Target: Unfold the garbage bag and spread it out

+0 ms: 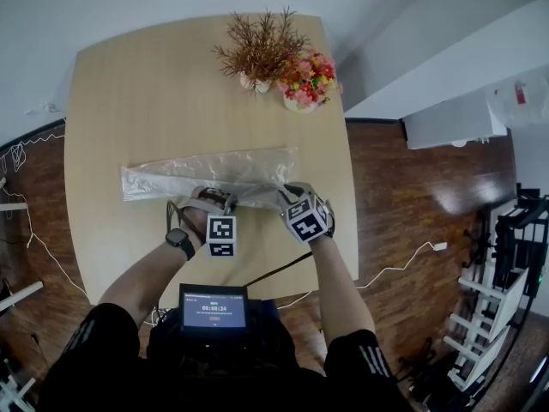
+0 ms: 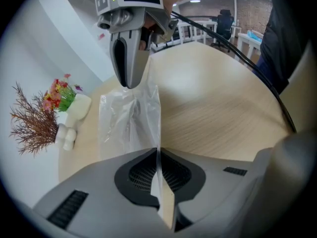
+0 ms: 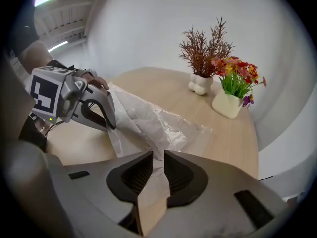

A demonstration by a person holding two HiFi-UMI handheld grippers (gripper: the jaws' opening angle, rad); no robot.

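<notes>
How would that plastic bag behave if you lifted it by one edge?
Probably floppy: the bag lies wrinkled and flat. Likely very light, being thin, see-through film. It may slip, looking glossy.

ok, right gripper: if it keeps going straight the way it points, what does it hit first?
The garbage bag: its film runs between the right gripper's slightly parted jaws and lies crumpled straight ahead, with the table directly beneath. The left gripper looks clear of that line.
</notes>
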